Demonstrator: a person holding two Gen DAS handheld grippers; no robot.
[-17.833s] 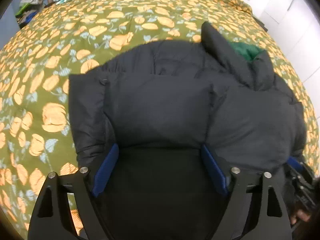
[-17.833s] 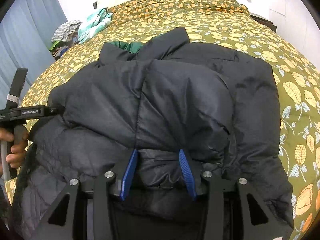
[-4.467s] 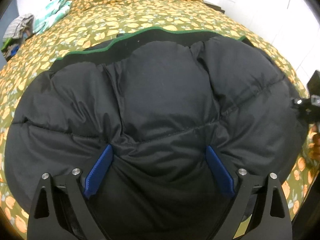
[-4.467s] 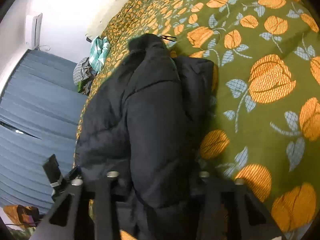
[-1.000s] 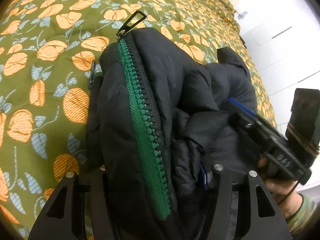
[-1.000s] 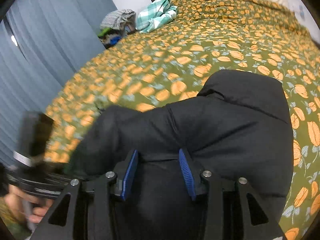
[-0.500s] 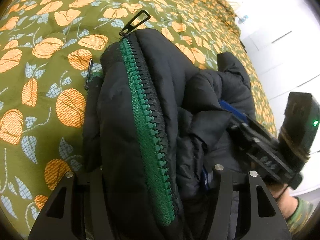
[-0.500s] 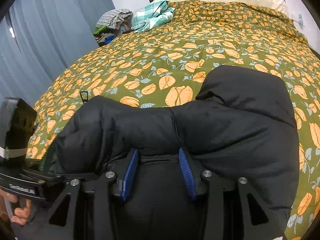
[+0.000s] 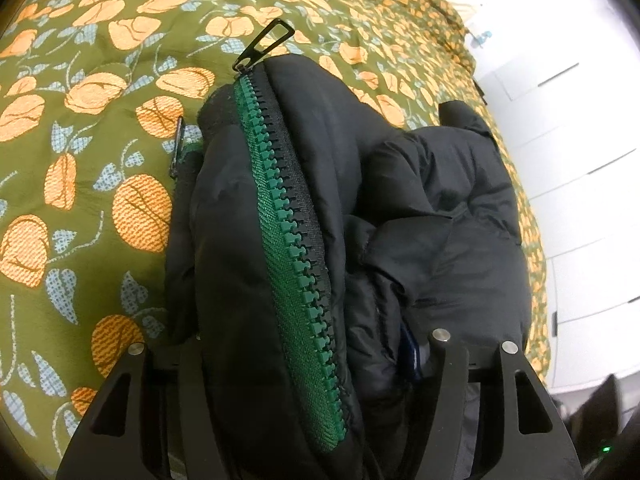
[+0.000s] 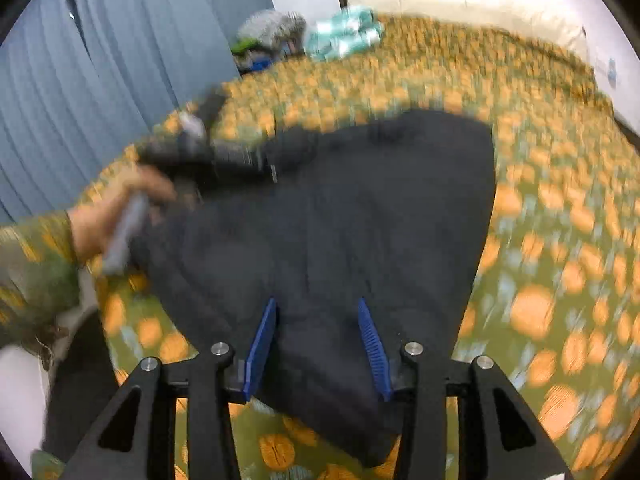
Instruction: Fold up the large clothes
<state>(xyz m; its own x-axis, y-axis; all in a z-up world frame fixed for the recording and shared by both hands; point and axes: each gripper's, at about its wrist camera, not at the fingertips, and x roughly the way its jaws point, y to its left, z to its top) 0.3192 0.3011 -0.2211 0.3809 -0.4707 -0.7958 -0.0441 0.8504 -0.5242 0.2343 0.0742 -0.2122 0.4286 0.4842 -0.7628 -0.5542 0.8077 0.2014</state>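
Both grippers are clamped on the black jacket [image 9: 440,216] lying bunched on the flowered bedspread [image 9: 100,128]. The left gripper [image 9: 304,344] pinches a thick fold beside the green zipper [image 9: 288,240]; the right gripper [image 10: 316,340] grips a narrower fold.

Left wrist view: sits on the left gripper [image 9: 304,360], looks down along its fingers, very close on the jacket [image 9: 440,208], bed [image 9: 100,92] behind. Right wrist view: same setup, blurred, looking across bed toward curtain [image 10: 100,60]. Both views share jacket and bed.
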